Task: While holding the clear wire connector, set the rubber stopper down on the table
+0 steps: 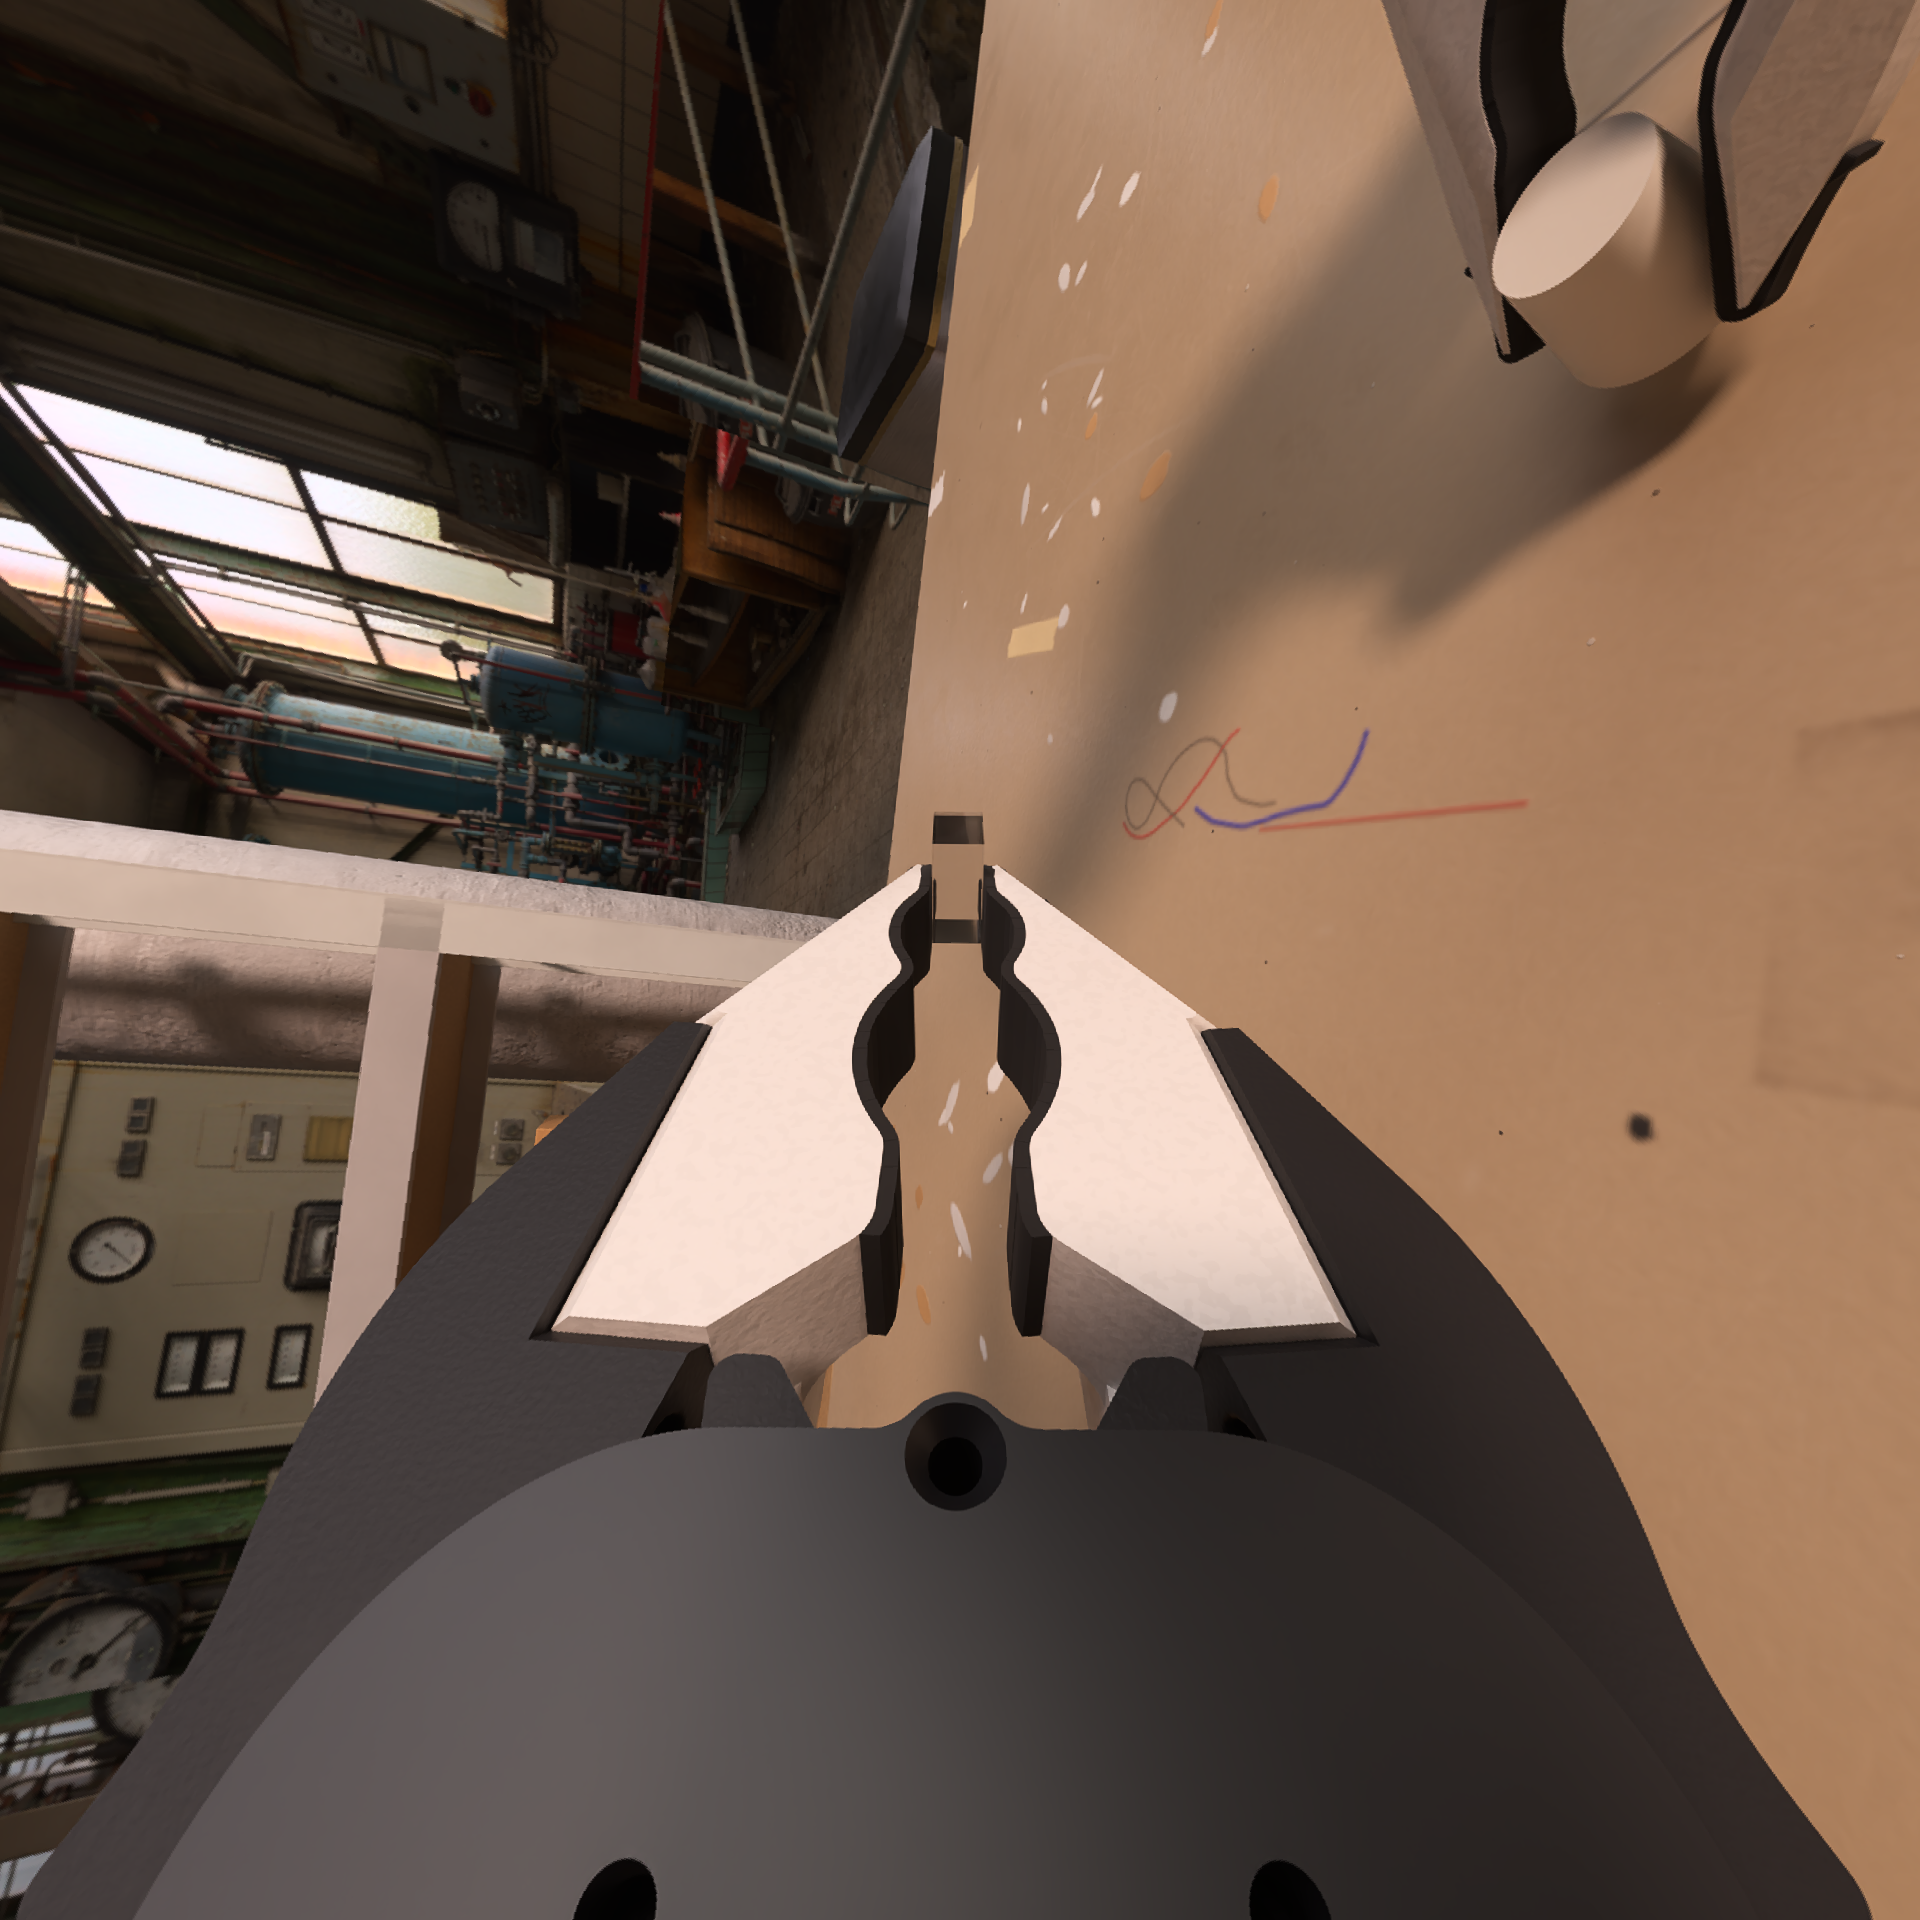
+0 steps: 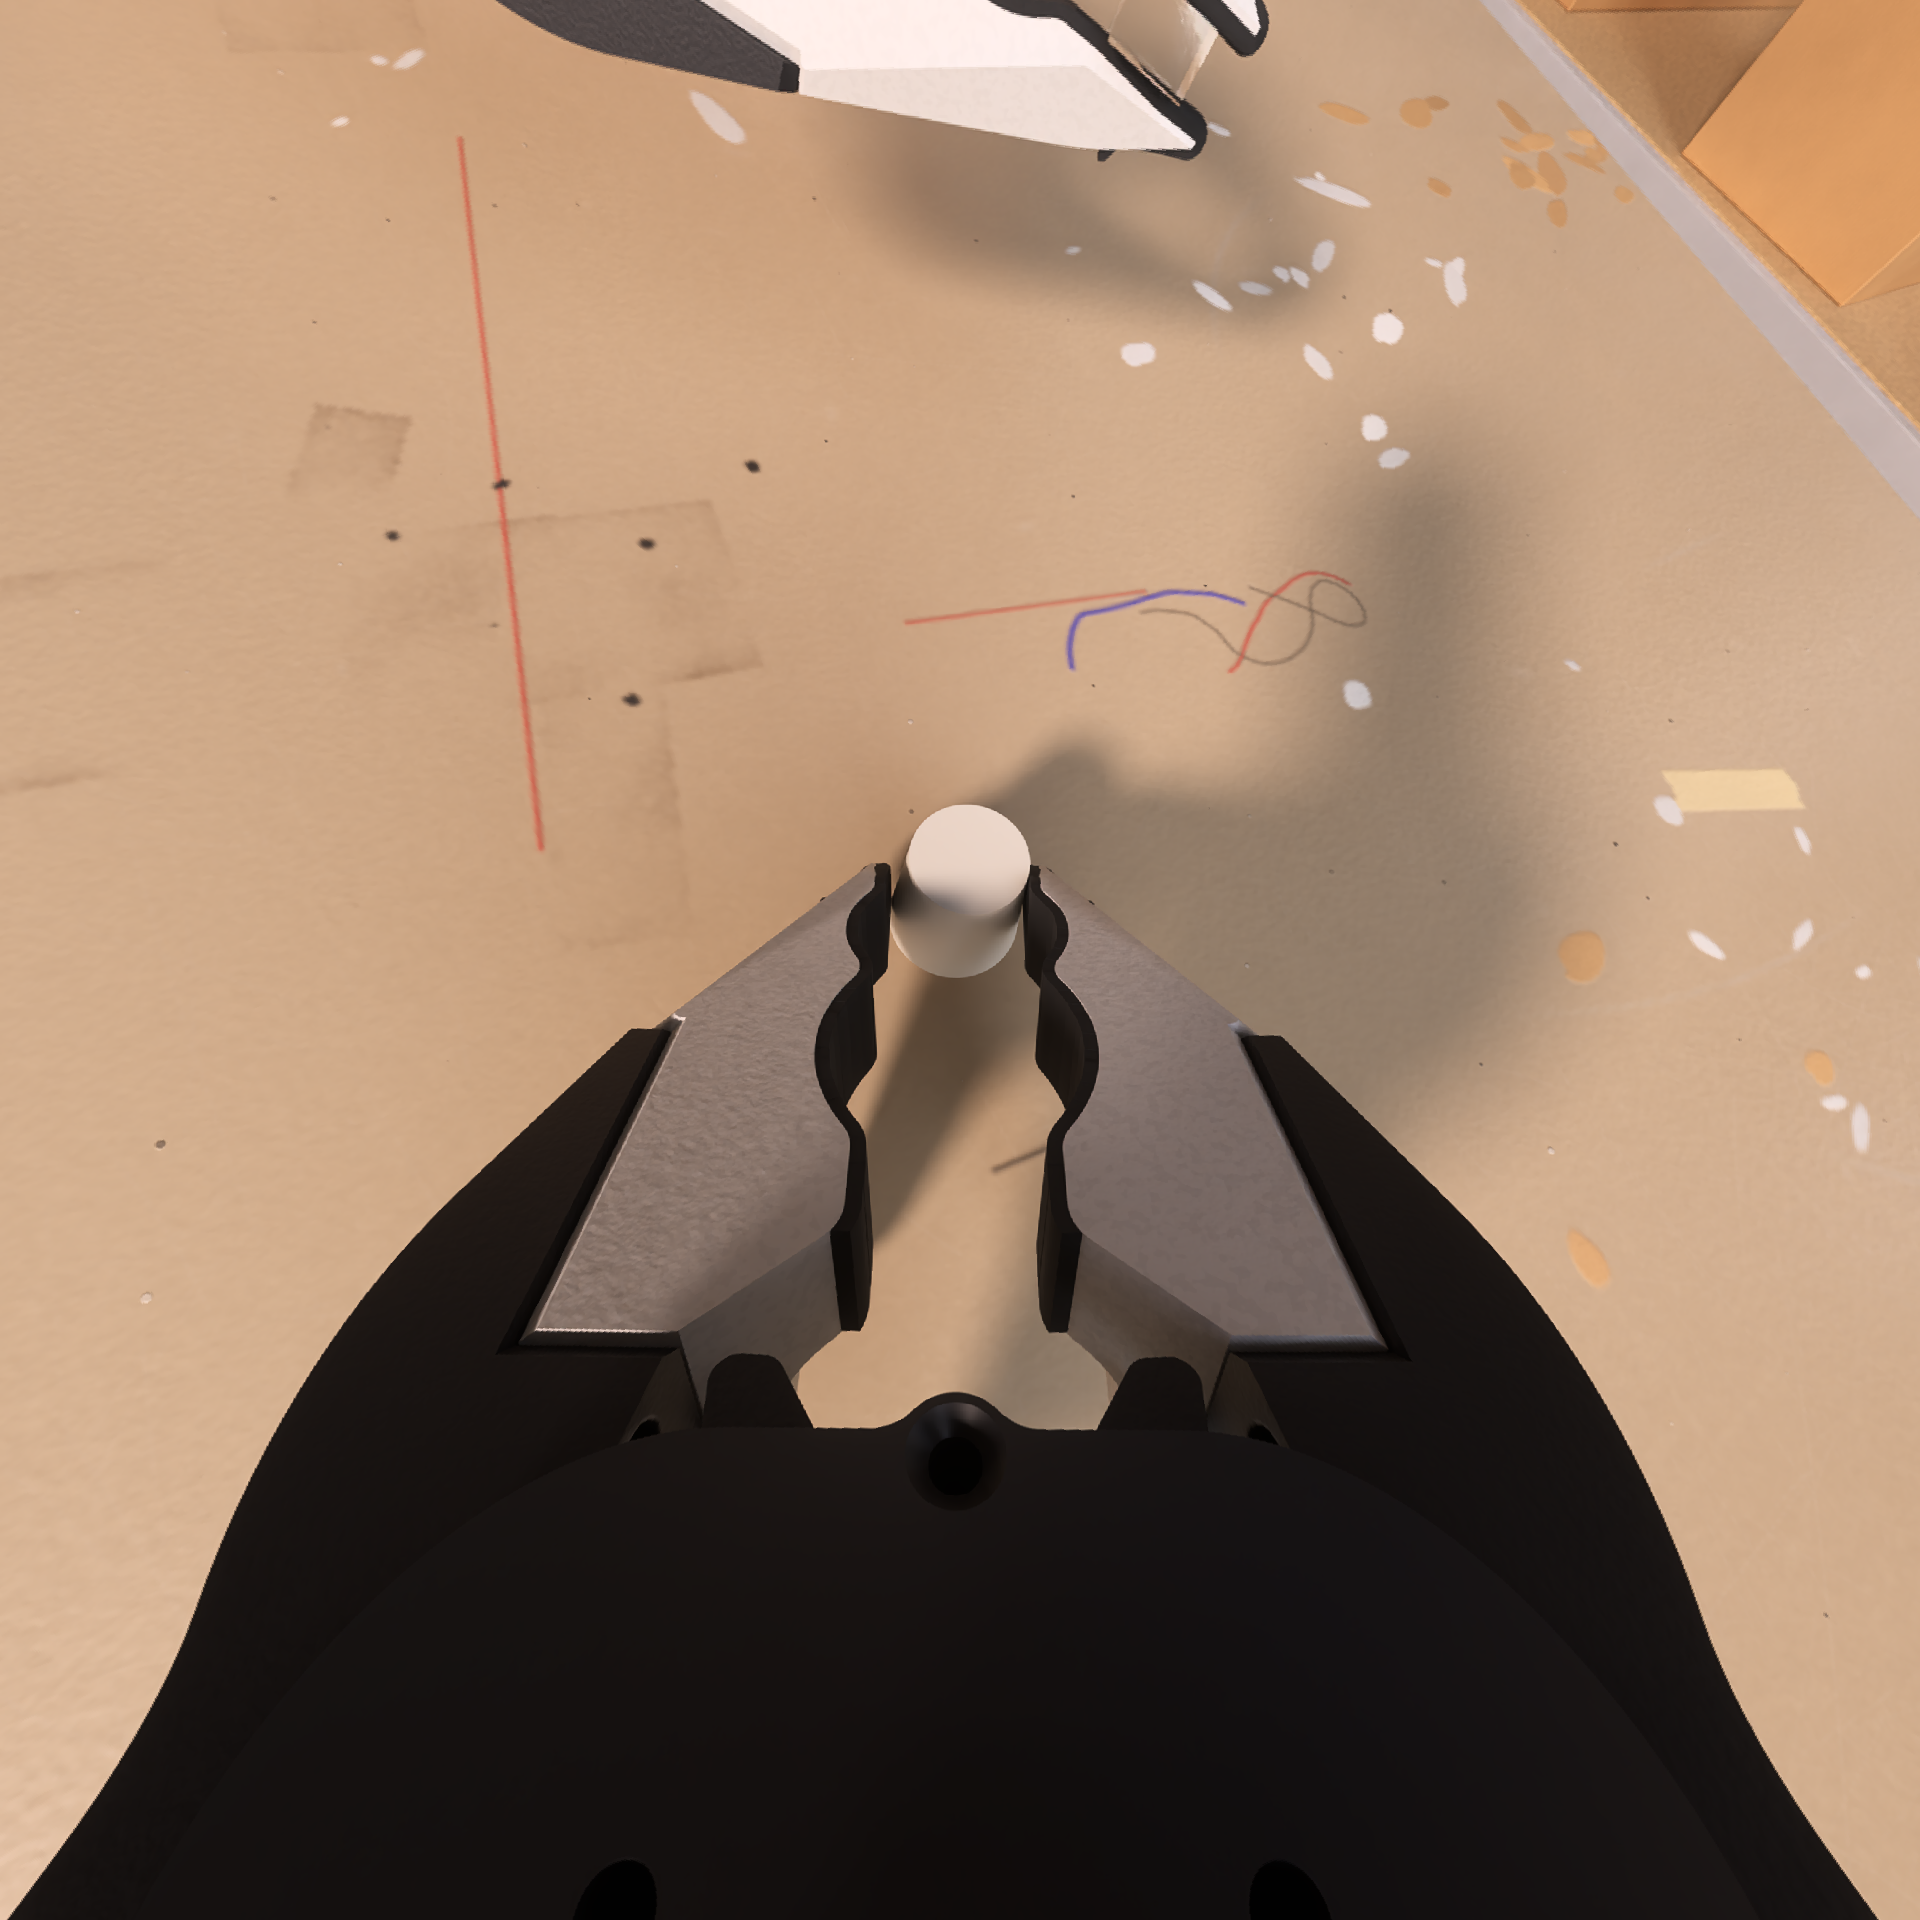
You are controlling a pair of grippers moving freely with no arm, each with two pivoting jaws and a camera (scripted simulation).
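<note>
The left tool [image 1: 957, 883] is pinching the clear wire connector [image 1: 957, 862] between its fingertips; the small see-through piece, with dark bands across it, pokes out just past the tips. In the right wrist view the same tool [image 2: 1195, 94] shows at the top edge, above the worktop [image 2: 312, 935], with the connector [image 2: 1164, 52] faintly visible between its fingers.

The right tool [image 2: 958, 904] grips the rubber stopper [image 2: 961, 894], a pale, short cylinder, with its two black pads touching the stopper's sides near the tips. In the left wrist view this tool [image 1: 1621, 208] appears at the upper right, and the stopper [image 1: 1600, 260] sits between its fingers close to the worktop [image 1: 1455, 1247]; whether its lower end touches the surface cannot be told.

The tan worktop carries pale flecks, dark dots, a strip of yellowish tape [image 2: 1730, 790] and thin red, blue and grey scribbled lines [image 2: 1195, 618]. A dark flat slab [image 1: 899, 301] lies near the far edge.
</note>
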